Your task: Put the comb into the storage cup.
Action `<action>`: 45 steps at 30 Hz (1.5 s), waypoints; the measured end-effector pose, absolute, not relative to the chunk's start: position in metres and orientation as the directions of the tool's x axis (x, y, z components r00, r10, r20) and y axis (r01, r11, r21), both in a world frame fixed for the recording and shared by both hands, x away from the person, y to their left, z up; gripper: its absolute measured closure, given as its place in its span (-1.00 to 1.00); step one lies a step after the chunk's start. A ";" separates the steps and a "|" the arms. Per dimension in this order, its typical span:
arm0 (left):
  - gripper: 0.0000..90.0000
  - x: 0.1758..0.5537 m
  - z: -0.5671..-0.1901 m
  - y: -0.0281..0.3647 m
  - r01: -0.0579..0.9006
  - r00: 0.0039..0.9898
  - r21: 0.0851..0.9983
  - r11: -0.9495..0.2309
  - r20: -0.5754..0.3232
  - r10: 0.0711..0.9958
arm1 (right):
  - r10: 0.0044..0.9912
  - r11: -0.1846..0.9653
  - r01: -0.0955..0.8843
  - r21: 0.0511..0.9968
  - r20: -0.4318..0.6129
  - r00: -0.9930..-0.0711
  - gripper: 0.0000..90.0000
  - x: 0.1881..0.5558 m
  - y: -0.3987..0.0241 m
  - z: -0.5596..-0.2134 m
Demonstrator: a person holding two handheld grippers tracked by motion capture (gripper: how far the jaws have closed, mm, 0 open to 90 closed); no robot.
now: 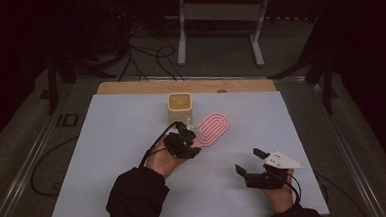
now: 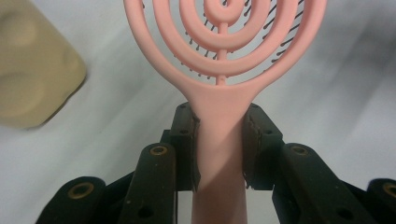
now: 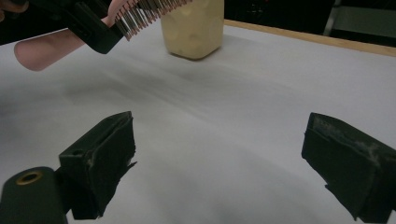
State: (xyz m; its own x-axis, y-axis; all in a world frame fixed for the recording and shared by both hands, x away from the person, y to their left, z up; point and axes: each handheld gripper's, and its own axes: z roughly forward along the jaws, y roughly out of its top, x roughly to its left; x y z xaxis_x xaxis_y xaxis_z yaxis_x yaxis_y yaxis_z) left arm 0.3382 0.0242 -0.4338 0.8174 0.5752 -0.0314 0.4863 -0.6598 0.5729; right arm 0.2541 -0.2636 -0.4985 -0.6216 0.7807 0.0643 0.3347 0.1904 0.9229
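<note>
Jaws of my left gripper point(image 2: 218, 149) sit closest to the lens, clamped from both sides on the neck of the pink hairbrush point(image 2: 219, 70), just where the handle widens into the spiral head. I judge the grip is placed there so the head stays steady and cannot swing. In the right gripper view the brush rides clear of the white table cover point(image 3: 243, 121), bristles point(image 3: 140, 14) pointing down, so it is being carried, not resting.

In the high view the brush head point(image 1: 213, 129) lies just ahead of the left gripper point(image 1: 181, 141), pointing away from me, near the cream-coloured cup point(image 1: 180, 107), not touching it. My reading: the cup is where the brush is meant to go, handle or head first I cannot say.

Right gripper point(image 1: 257, 170): jaws spread wide, nothing between them, hovering over bare cover well apart from the brush. I take it as parked out of the way while the left hand works.
</note>
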 end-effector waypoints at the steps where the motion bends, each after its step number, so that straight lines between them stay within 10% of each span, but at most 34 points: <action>1: 0.55 0.338 -0.434 0.023 0.485 0.819 0.574 -0.660 -0.032 0.574 | 0.780 0.190 0.336 0.923 0.066 -0.622 -0.80 0.254 -0.264 -0.498; 45: 0.55 0.325 -0.451 -0.017 0.421 0.851 0.648 -0.635 -0.039 0.524 | 0.745 -0.017 0.429 0.903 0.298 -0.597 -0.84 0.274 -0.271 -0.479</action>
State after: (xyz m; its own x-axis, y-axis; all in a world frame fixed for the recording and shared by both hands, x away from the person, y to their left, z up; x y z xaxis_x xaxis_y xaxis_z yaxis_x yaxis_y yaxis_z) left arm 0.3254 -0.0175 -0.4506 0.8508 0.5240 -0.0395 0.4212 -0.6351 0.6475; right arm 0.2735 -0.2706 -0.4790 -0.5973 0.7447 0.2976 0.4292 -0.0166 0.9031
